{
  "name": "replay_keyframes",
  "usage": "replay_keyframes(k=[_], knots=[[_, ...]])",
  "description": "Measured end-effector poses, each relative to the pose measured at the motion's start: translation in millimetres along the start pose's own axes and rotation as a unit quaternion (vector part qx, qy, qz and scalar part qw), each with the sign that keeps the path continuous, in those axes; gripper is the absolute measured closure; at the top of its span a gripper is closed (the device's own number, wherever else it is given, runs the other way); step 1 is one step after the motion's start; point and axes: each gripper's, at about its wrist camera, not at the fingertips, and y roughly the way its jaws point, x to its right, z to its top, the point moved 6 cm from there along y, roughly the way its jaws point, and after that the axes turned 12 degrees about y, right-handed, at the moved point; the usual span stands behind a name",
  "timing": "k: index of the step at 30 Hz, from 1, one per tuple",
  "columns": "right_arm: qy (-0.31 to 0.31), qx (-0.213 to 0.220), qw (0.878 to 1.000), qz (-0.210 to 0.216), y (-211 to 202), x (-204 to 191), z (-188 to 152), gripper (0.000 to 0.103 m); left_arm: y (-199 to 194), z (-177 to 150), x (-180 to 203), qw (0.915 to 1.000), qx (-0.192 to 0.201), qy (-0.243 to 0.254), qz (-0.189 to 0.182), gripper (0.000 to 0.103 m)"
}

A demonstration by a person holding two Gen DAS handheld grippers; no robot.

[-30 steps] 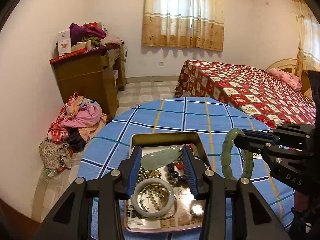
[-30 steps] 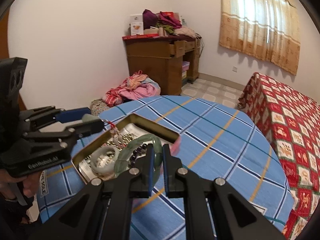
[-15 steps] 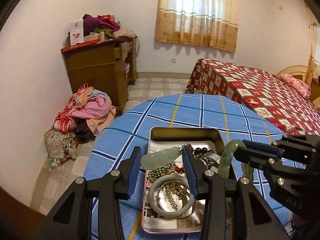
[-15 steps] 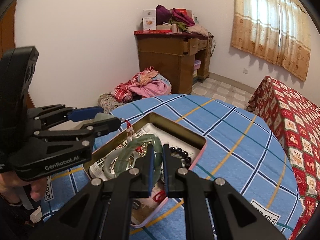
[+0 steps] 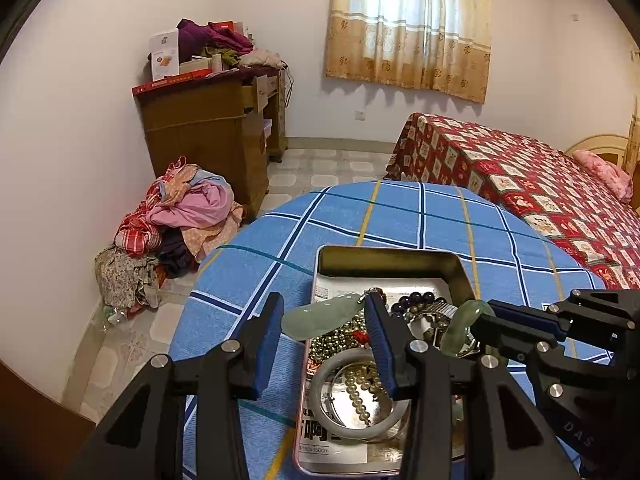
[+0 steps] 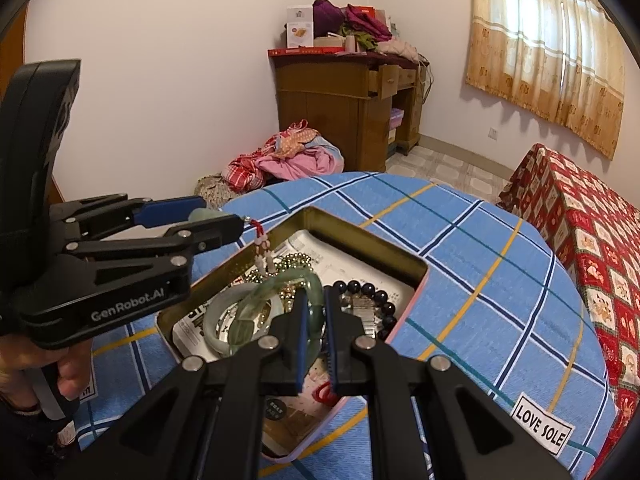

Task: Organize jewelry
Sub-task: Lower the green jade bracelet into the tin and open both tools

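Your left gripper [image 5: 326, 322] pinches the jade pendant [image 5: 320, 315] over the tin [image 5: 390, 256] | your right gripper [image 6: 316, 334] clamps the green bangle [image 6: 276, 294], tin at 12 o'clock | bangle half hidden in left view | pendant's red cord [image 6: 261, 246] shows only in right view.

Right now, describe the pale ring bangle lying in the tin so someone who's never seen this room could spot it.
On the round table's blue checked cloth sits an open metal tin of jewelry. At its near end, on printed paper, lies the pale bangle, encircling a pearl strand. Unlike the green segmented bracelet in the right gripper, it is smooth, whitish and lying flat.
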Motion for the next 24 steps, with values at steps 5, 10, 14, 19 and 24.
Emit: replay_keyframes(k=[5, 10, 14, 19, 24], knots=[[0.003, -0.008, 1.000, -0.002, 5.4, 0.0, -4.9, 0.092, 5.5, -1.5, -0.4, 1.0000, -0.005, -0.001, 0.000, 0.060], [0.004, -0.015, 1.000, -0.004, 10.2, 0.7, -9.1, 0.092, 11.9, 0.7, 0.6, 1.0000, -0.009, 0.003, -0.002, 0.060], [0.007, -0.021, 1.000, -0.007, 14.5, 2.9, -12.5, 0.092, 17.1, 2.6, 2.2, 0.9999, -0.013, 0.006, -0.005, 0.060], [0.012, -0.025, 1.000, -0.008, 17.7, 7.6, -15.2, 0.092, 26.7, 1.4, 3.5, 0.9997, -0.021, 0.007, -0.005, 0.060], [0.014, -0.031, 0.999, -0.009, 22.4, 9.0, -18.0, 0.092, 34.8, -6.1, 7.1, 0.9994, -0.032, 0.010, -0.004, 0.060]])
